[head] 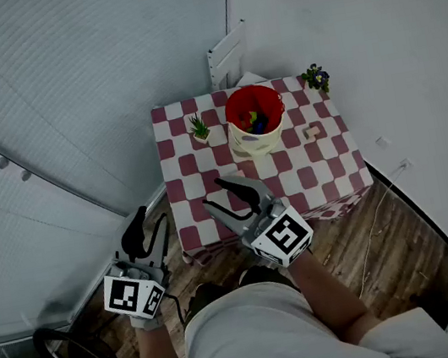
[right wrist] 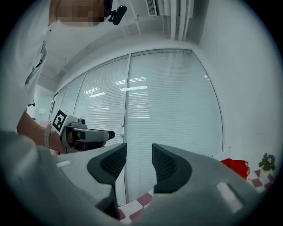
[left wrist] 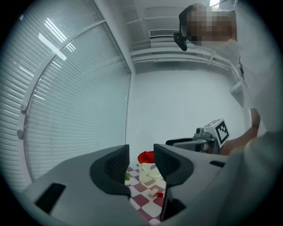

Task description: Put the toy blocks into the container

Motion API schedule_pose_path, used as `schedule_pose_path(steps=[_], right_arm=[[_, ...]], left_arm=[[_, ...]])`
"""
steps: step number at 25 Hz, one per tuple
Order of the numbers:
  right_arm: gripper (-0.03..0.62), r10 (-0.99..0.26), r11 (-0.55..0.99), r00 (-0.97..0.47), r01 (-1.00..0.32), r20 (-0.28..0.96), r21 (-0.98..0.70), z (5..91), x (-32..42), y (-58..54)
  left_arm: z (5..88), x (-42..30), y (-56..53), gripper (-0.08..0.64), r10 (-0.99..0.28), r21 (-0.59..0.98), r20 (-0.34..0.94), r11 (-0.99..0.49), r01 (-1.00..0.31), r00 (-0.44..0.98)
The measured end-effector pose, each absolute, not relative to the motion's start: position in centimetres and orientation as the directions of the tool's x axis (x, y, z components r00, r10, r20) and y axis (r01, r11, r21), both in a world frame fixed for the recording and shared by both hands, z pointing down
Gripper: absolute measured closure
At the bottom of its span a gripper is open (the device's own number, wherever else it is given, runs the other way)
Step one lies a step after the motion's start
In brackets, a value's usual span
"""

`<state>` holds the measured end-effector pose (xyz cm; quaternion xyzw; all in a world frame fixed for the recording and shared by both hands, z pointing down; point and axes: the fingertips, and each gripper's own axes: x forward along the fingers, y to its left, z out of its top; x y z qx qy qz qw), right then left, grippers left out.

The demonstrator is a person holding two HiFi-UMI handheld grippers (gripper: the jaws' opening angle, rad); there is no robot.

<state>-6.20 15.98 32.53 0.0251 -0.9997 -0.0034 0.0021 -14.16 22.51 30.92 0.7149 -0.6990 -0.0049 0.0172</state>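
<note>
A red container (head: 253,110) on a cream base stands at the back of a red-and-white checked table (head: 309,176), with coloured blocks inside. One wooden block (head: 312,131) lies on the cloth to its right. In the left gripper view the container (left wrist: 147,157) shows between the jaws, with a wooden block (left wrist: 154,192) and a red block (left wrist: 160,194) in front of it. My right gripper (head: 216,194) hovers open over the table's near left edge, holding nothing. My left gripper (head: 151,221) is open and empty, off the table to the left above the floor.
A small green plant (head: 199,128) sits left of the container and a purple-flowered plant (head: 316,77) stands at the table's far right corner. Window blinds run along the left, a white wall on the right. Cables lie on the wood floor (head: 391,247).
</note>
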Motion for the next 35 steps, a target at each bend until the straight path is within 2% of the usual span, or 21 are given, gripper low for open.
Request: schedule_pose_path(steps=[8, 16, 27, 35], right_arm=[[0.408, -0.102, 0.989, -0.995, -0.103, 0.013, -0.106, 34.5, -2.8, 12.6], [0.408, -0.123, 0.984, -0.99, -0.131, 0.071, -0.118, 36.7, -3.4, 10.4], [0.408, -0.157, 0.981, -0.976, -0.171, 0.149, -0.092, 38.4, -11.6, 5.1], [0.408, -0.214, 0.969, -0.957, -0.234, 0.198, -0.084, 39.6, -18.0, 2.4]], left_arm=[[32.1, -12.2, 21.0, 0.391, -0.999, 0.068, 0.035, 0.013, -0.998, -0.011], [34.8, -12.6, 19.1, 0.39, -0.993, 0.061, 0.114, -0.003, -0.998, 0.01], [37.0, -20.9, 13.6, 0.39, -0.993, 0.136, 0.107, -0.026, -0.99, 0.041], [38.6, -27.0, 10.4, 0.39, -0.984, 0.167, 0.124, -0.105, -0.98, 0.126]])
